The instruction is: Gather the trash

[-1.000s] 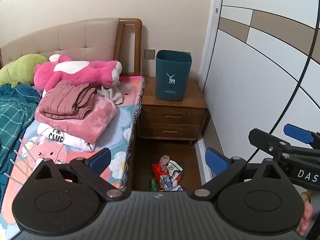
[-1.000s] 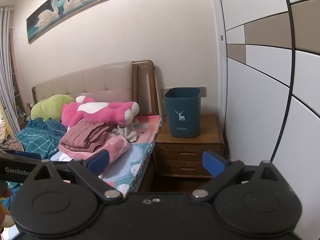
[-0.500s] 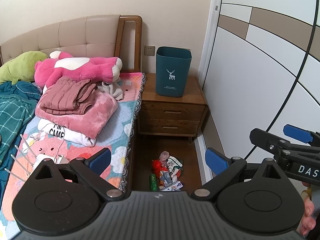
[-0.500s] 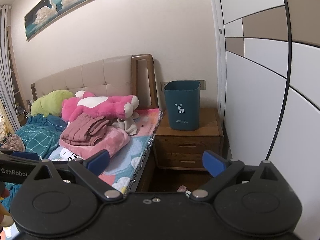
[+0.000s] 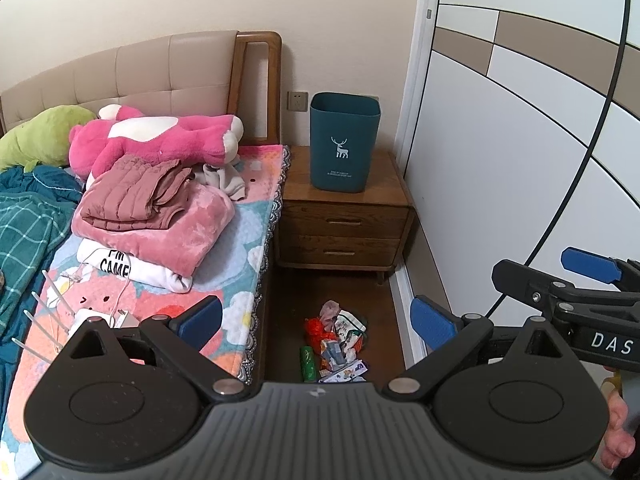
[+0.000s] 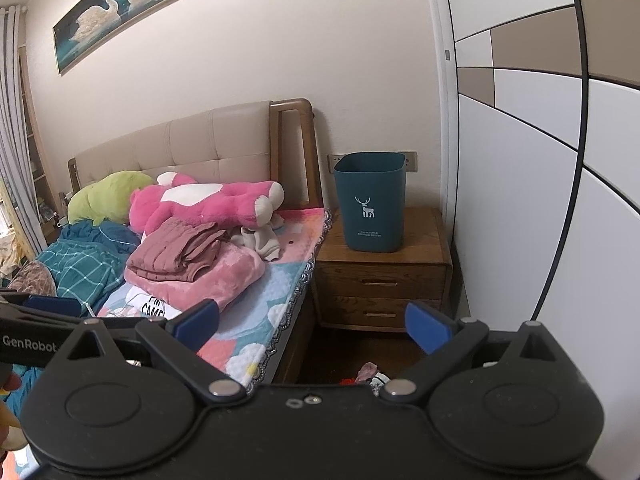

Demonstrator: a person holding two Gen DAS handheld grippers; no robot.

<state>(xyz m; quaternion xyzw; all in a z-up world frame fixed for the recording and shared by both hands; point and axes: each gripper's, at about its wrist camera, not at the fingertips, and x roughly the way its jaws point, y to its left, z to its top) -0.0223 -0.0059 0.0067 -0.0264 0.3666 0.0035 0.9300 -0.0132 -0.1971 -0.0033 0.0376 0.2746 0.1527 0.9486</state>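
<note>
A pile of trash [image 5: 336, 340], with red and white wrappers and a green bottle [image 5: 308, 363], lies on the dark floor between the bed and the wardrobe. A teal bin with a white deer [image 5: 343, 147] stands on the wooden nightstand [image 5: 344, 220]; it also shows in the right wrist view [image 6: 370, 201]. My left gripper [image 5: 316, 318] is open and empty, above the trash. My right gripper [image 6: 312, 322] is open and empty, higher up; only the top of the trash [image 6: 366, 374] shows there. The right gripper also shows at the right edge of the left wrist view [image 5: 568, 284].
The bed [image 5: 240, 240] on the left carries folded clothes [image 5: 148, 208], a pink plush toy [image 5: 160, 140], and a white router with cables [image 5: 92, 318]. A white and brown wardrobe [image 5: 500, 160] closes the right side. The floor gap is narrow.
Both grippers have tilted downward and pulled back a little, so more floor and the whole trash pile show. Both stay open and empty.
</note>
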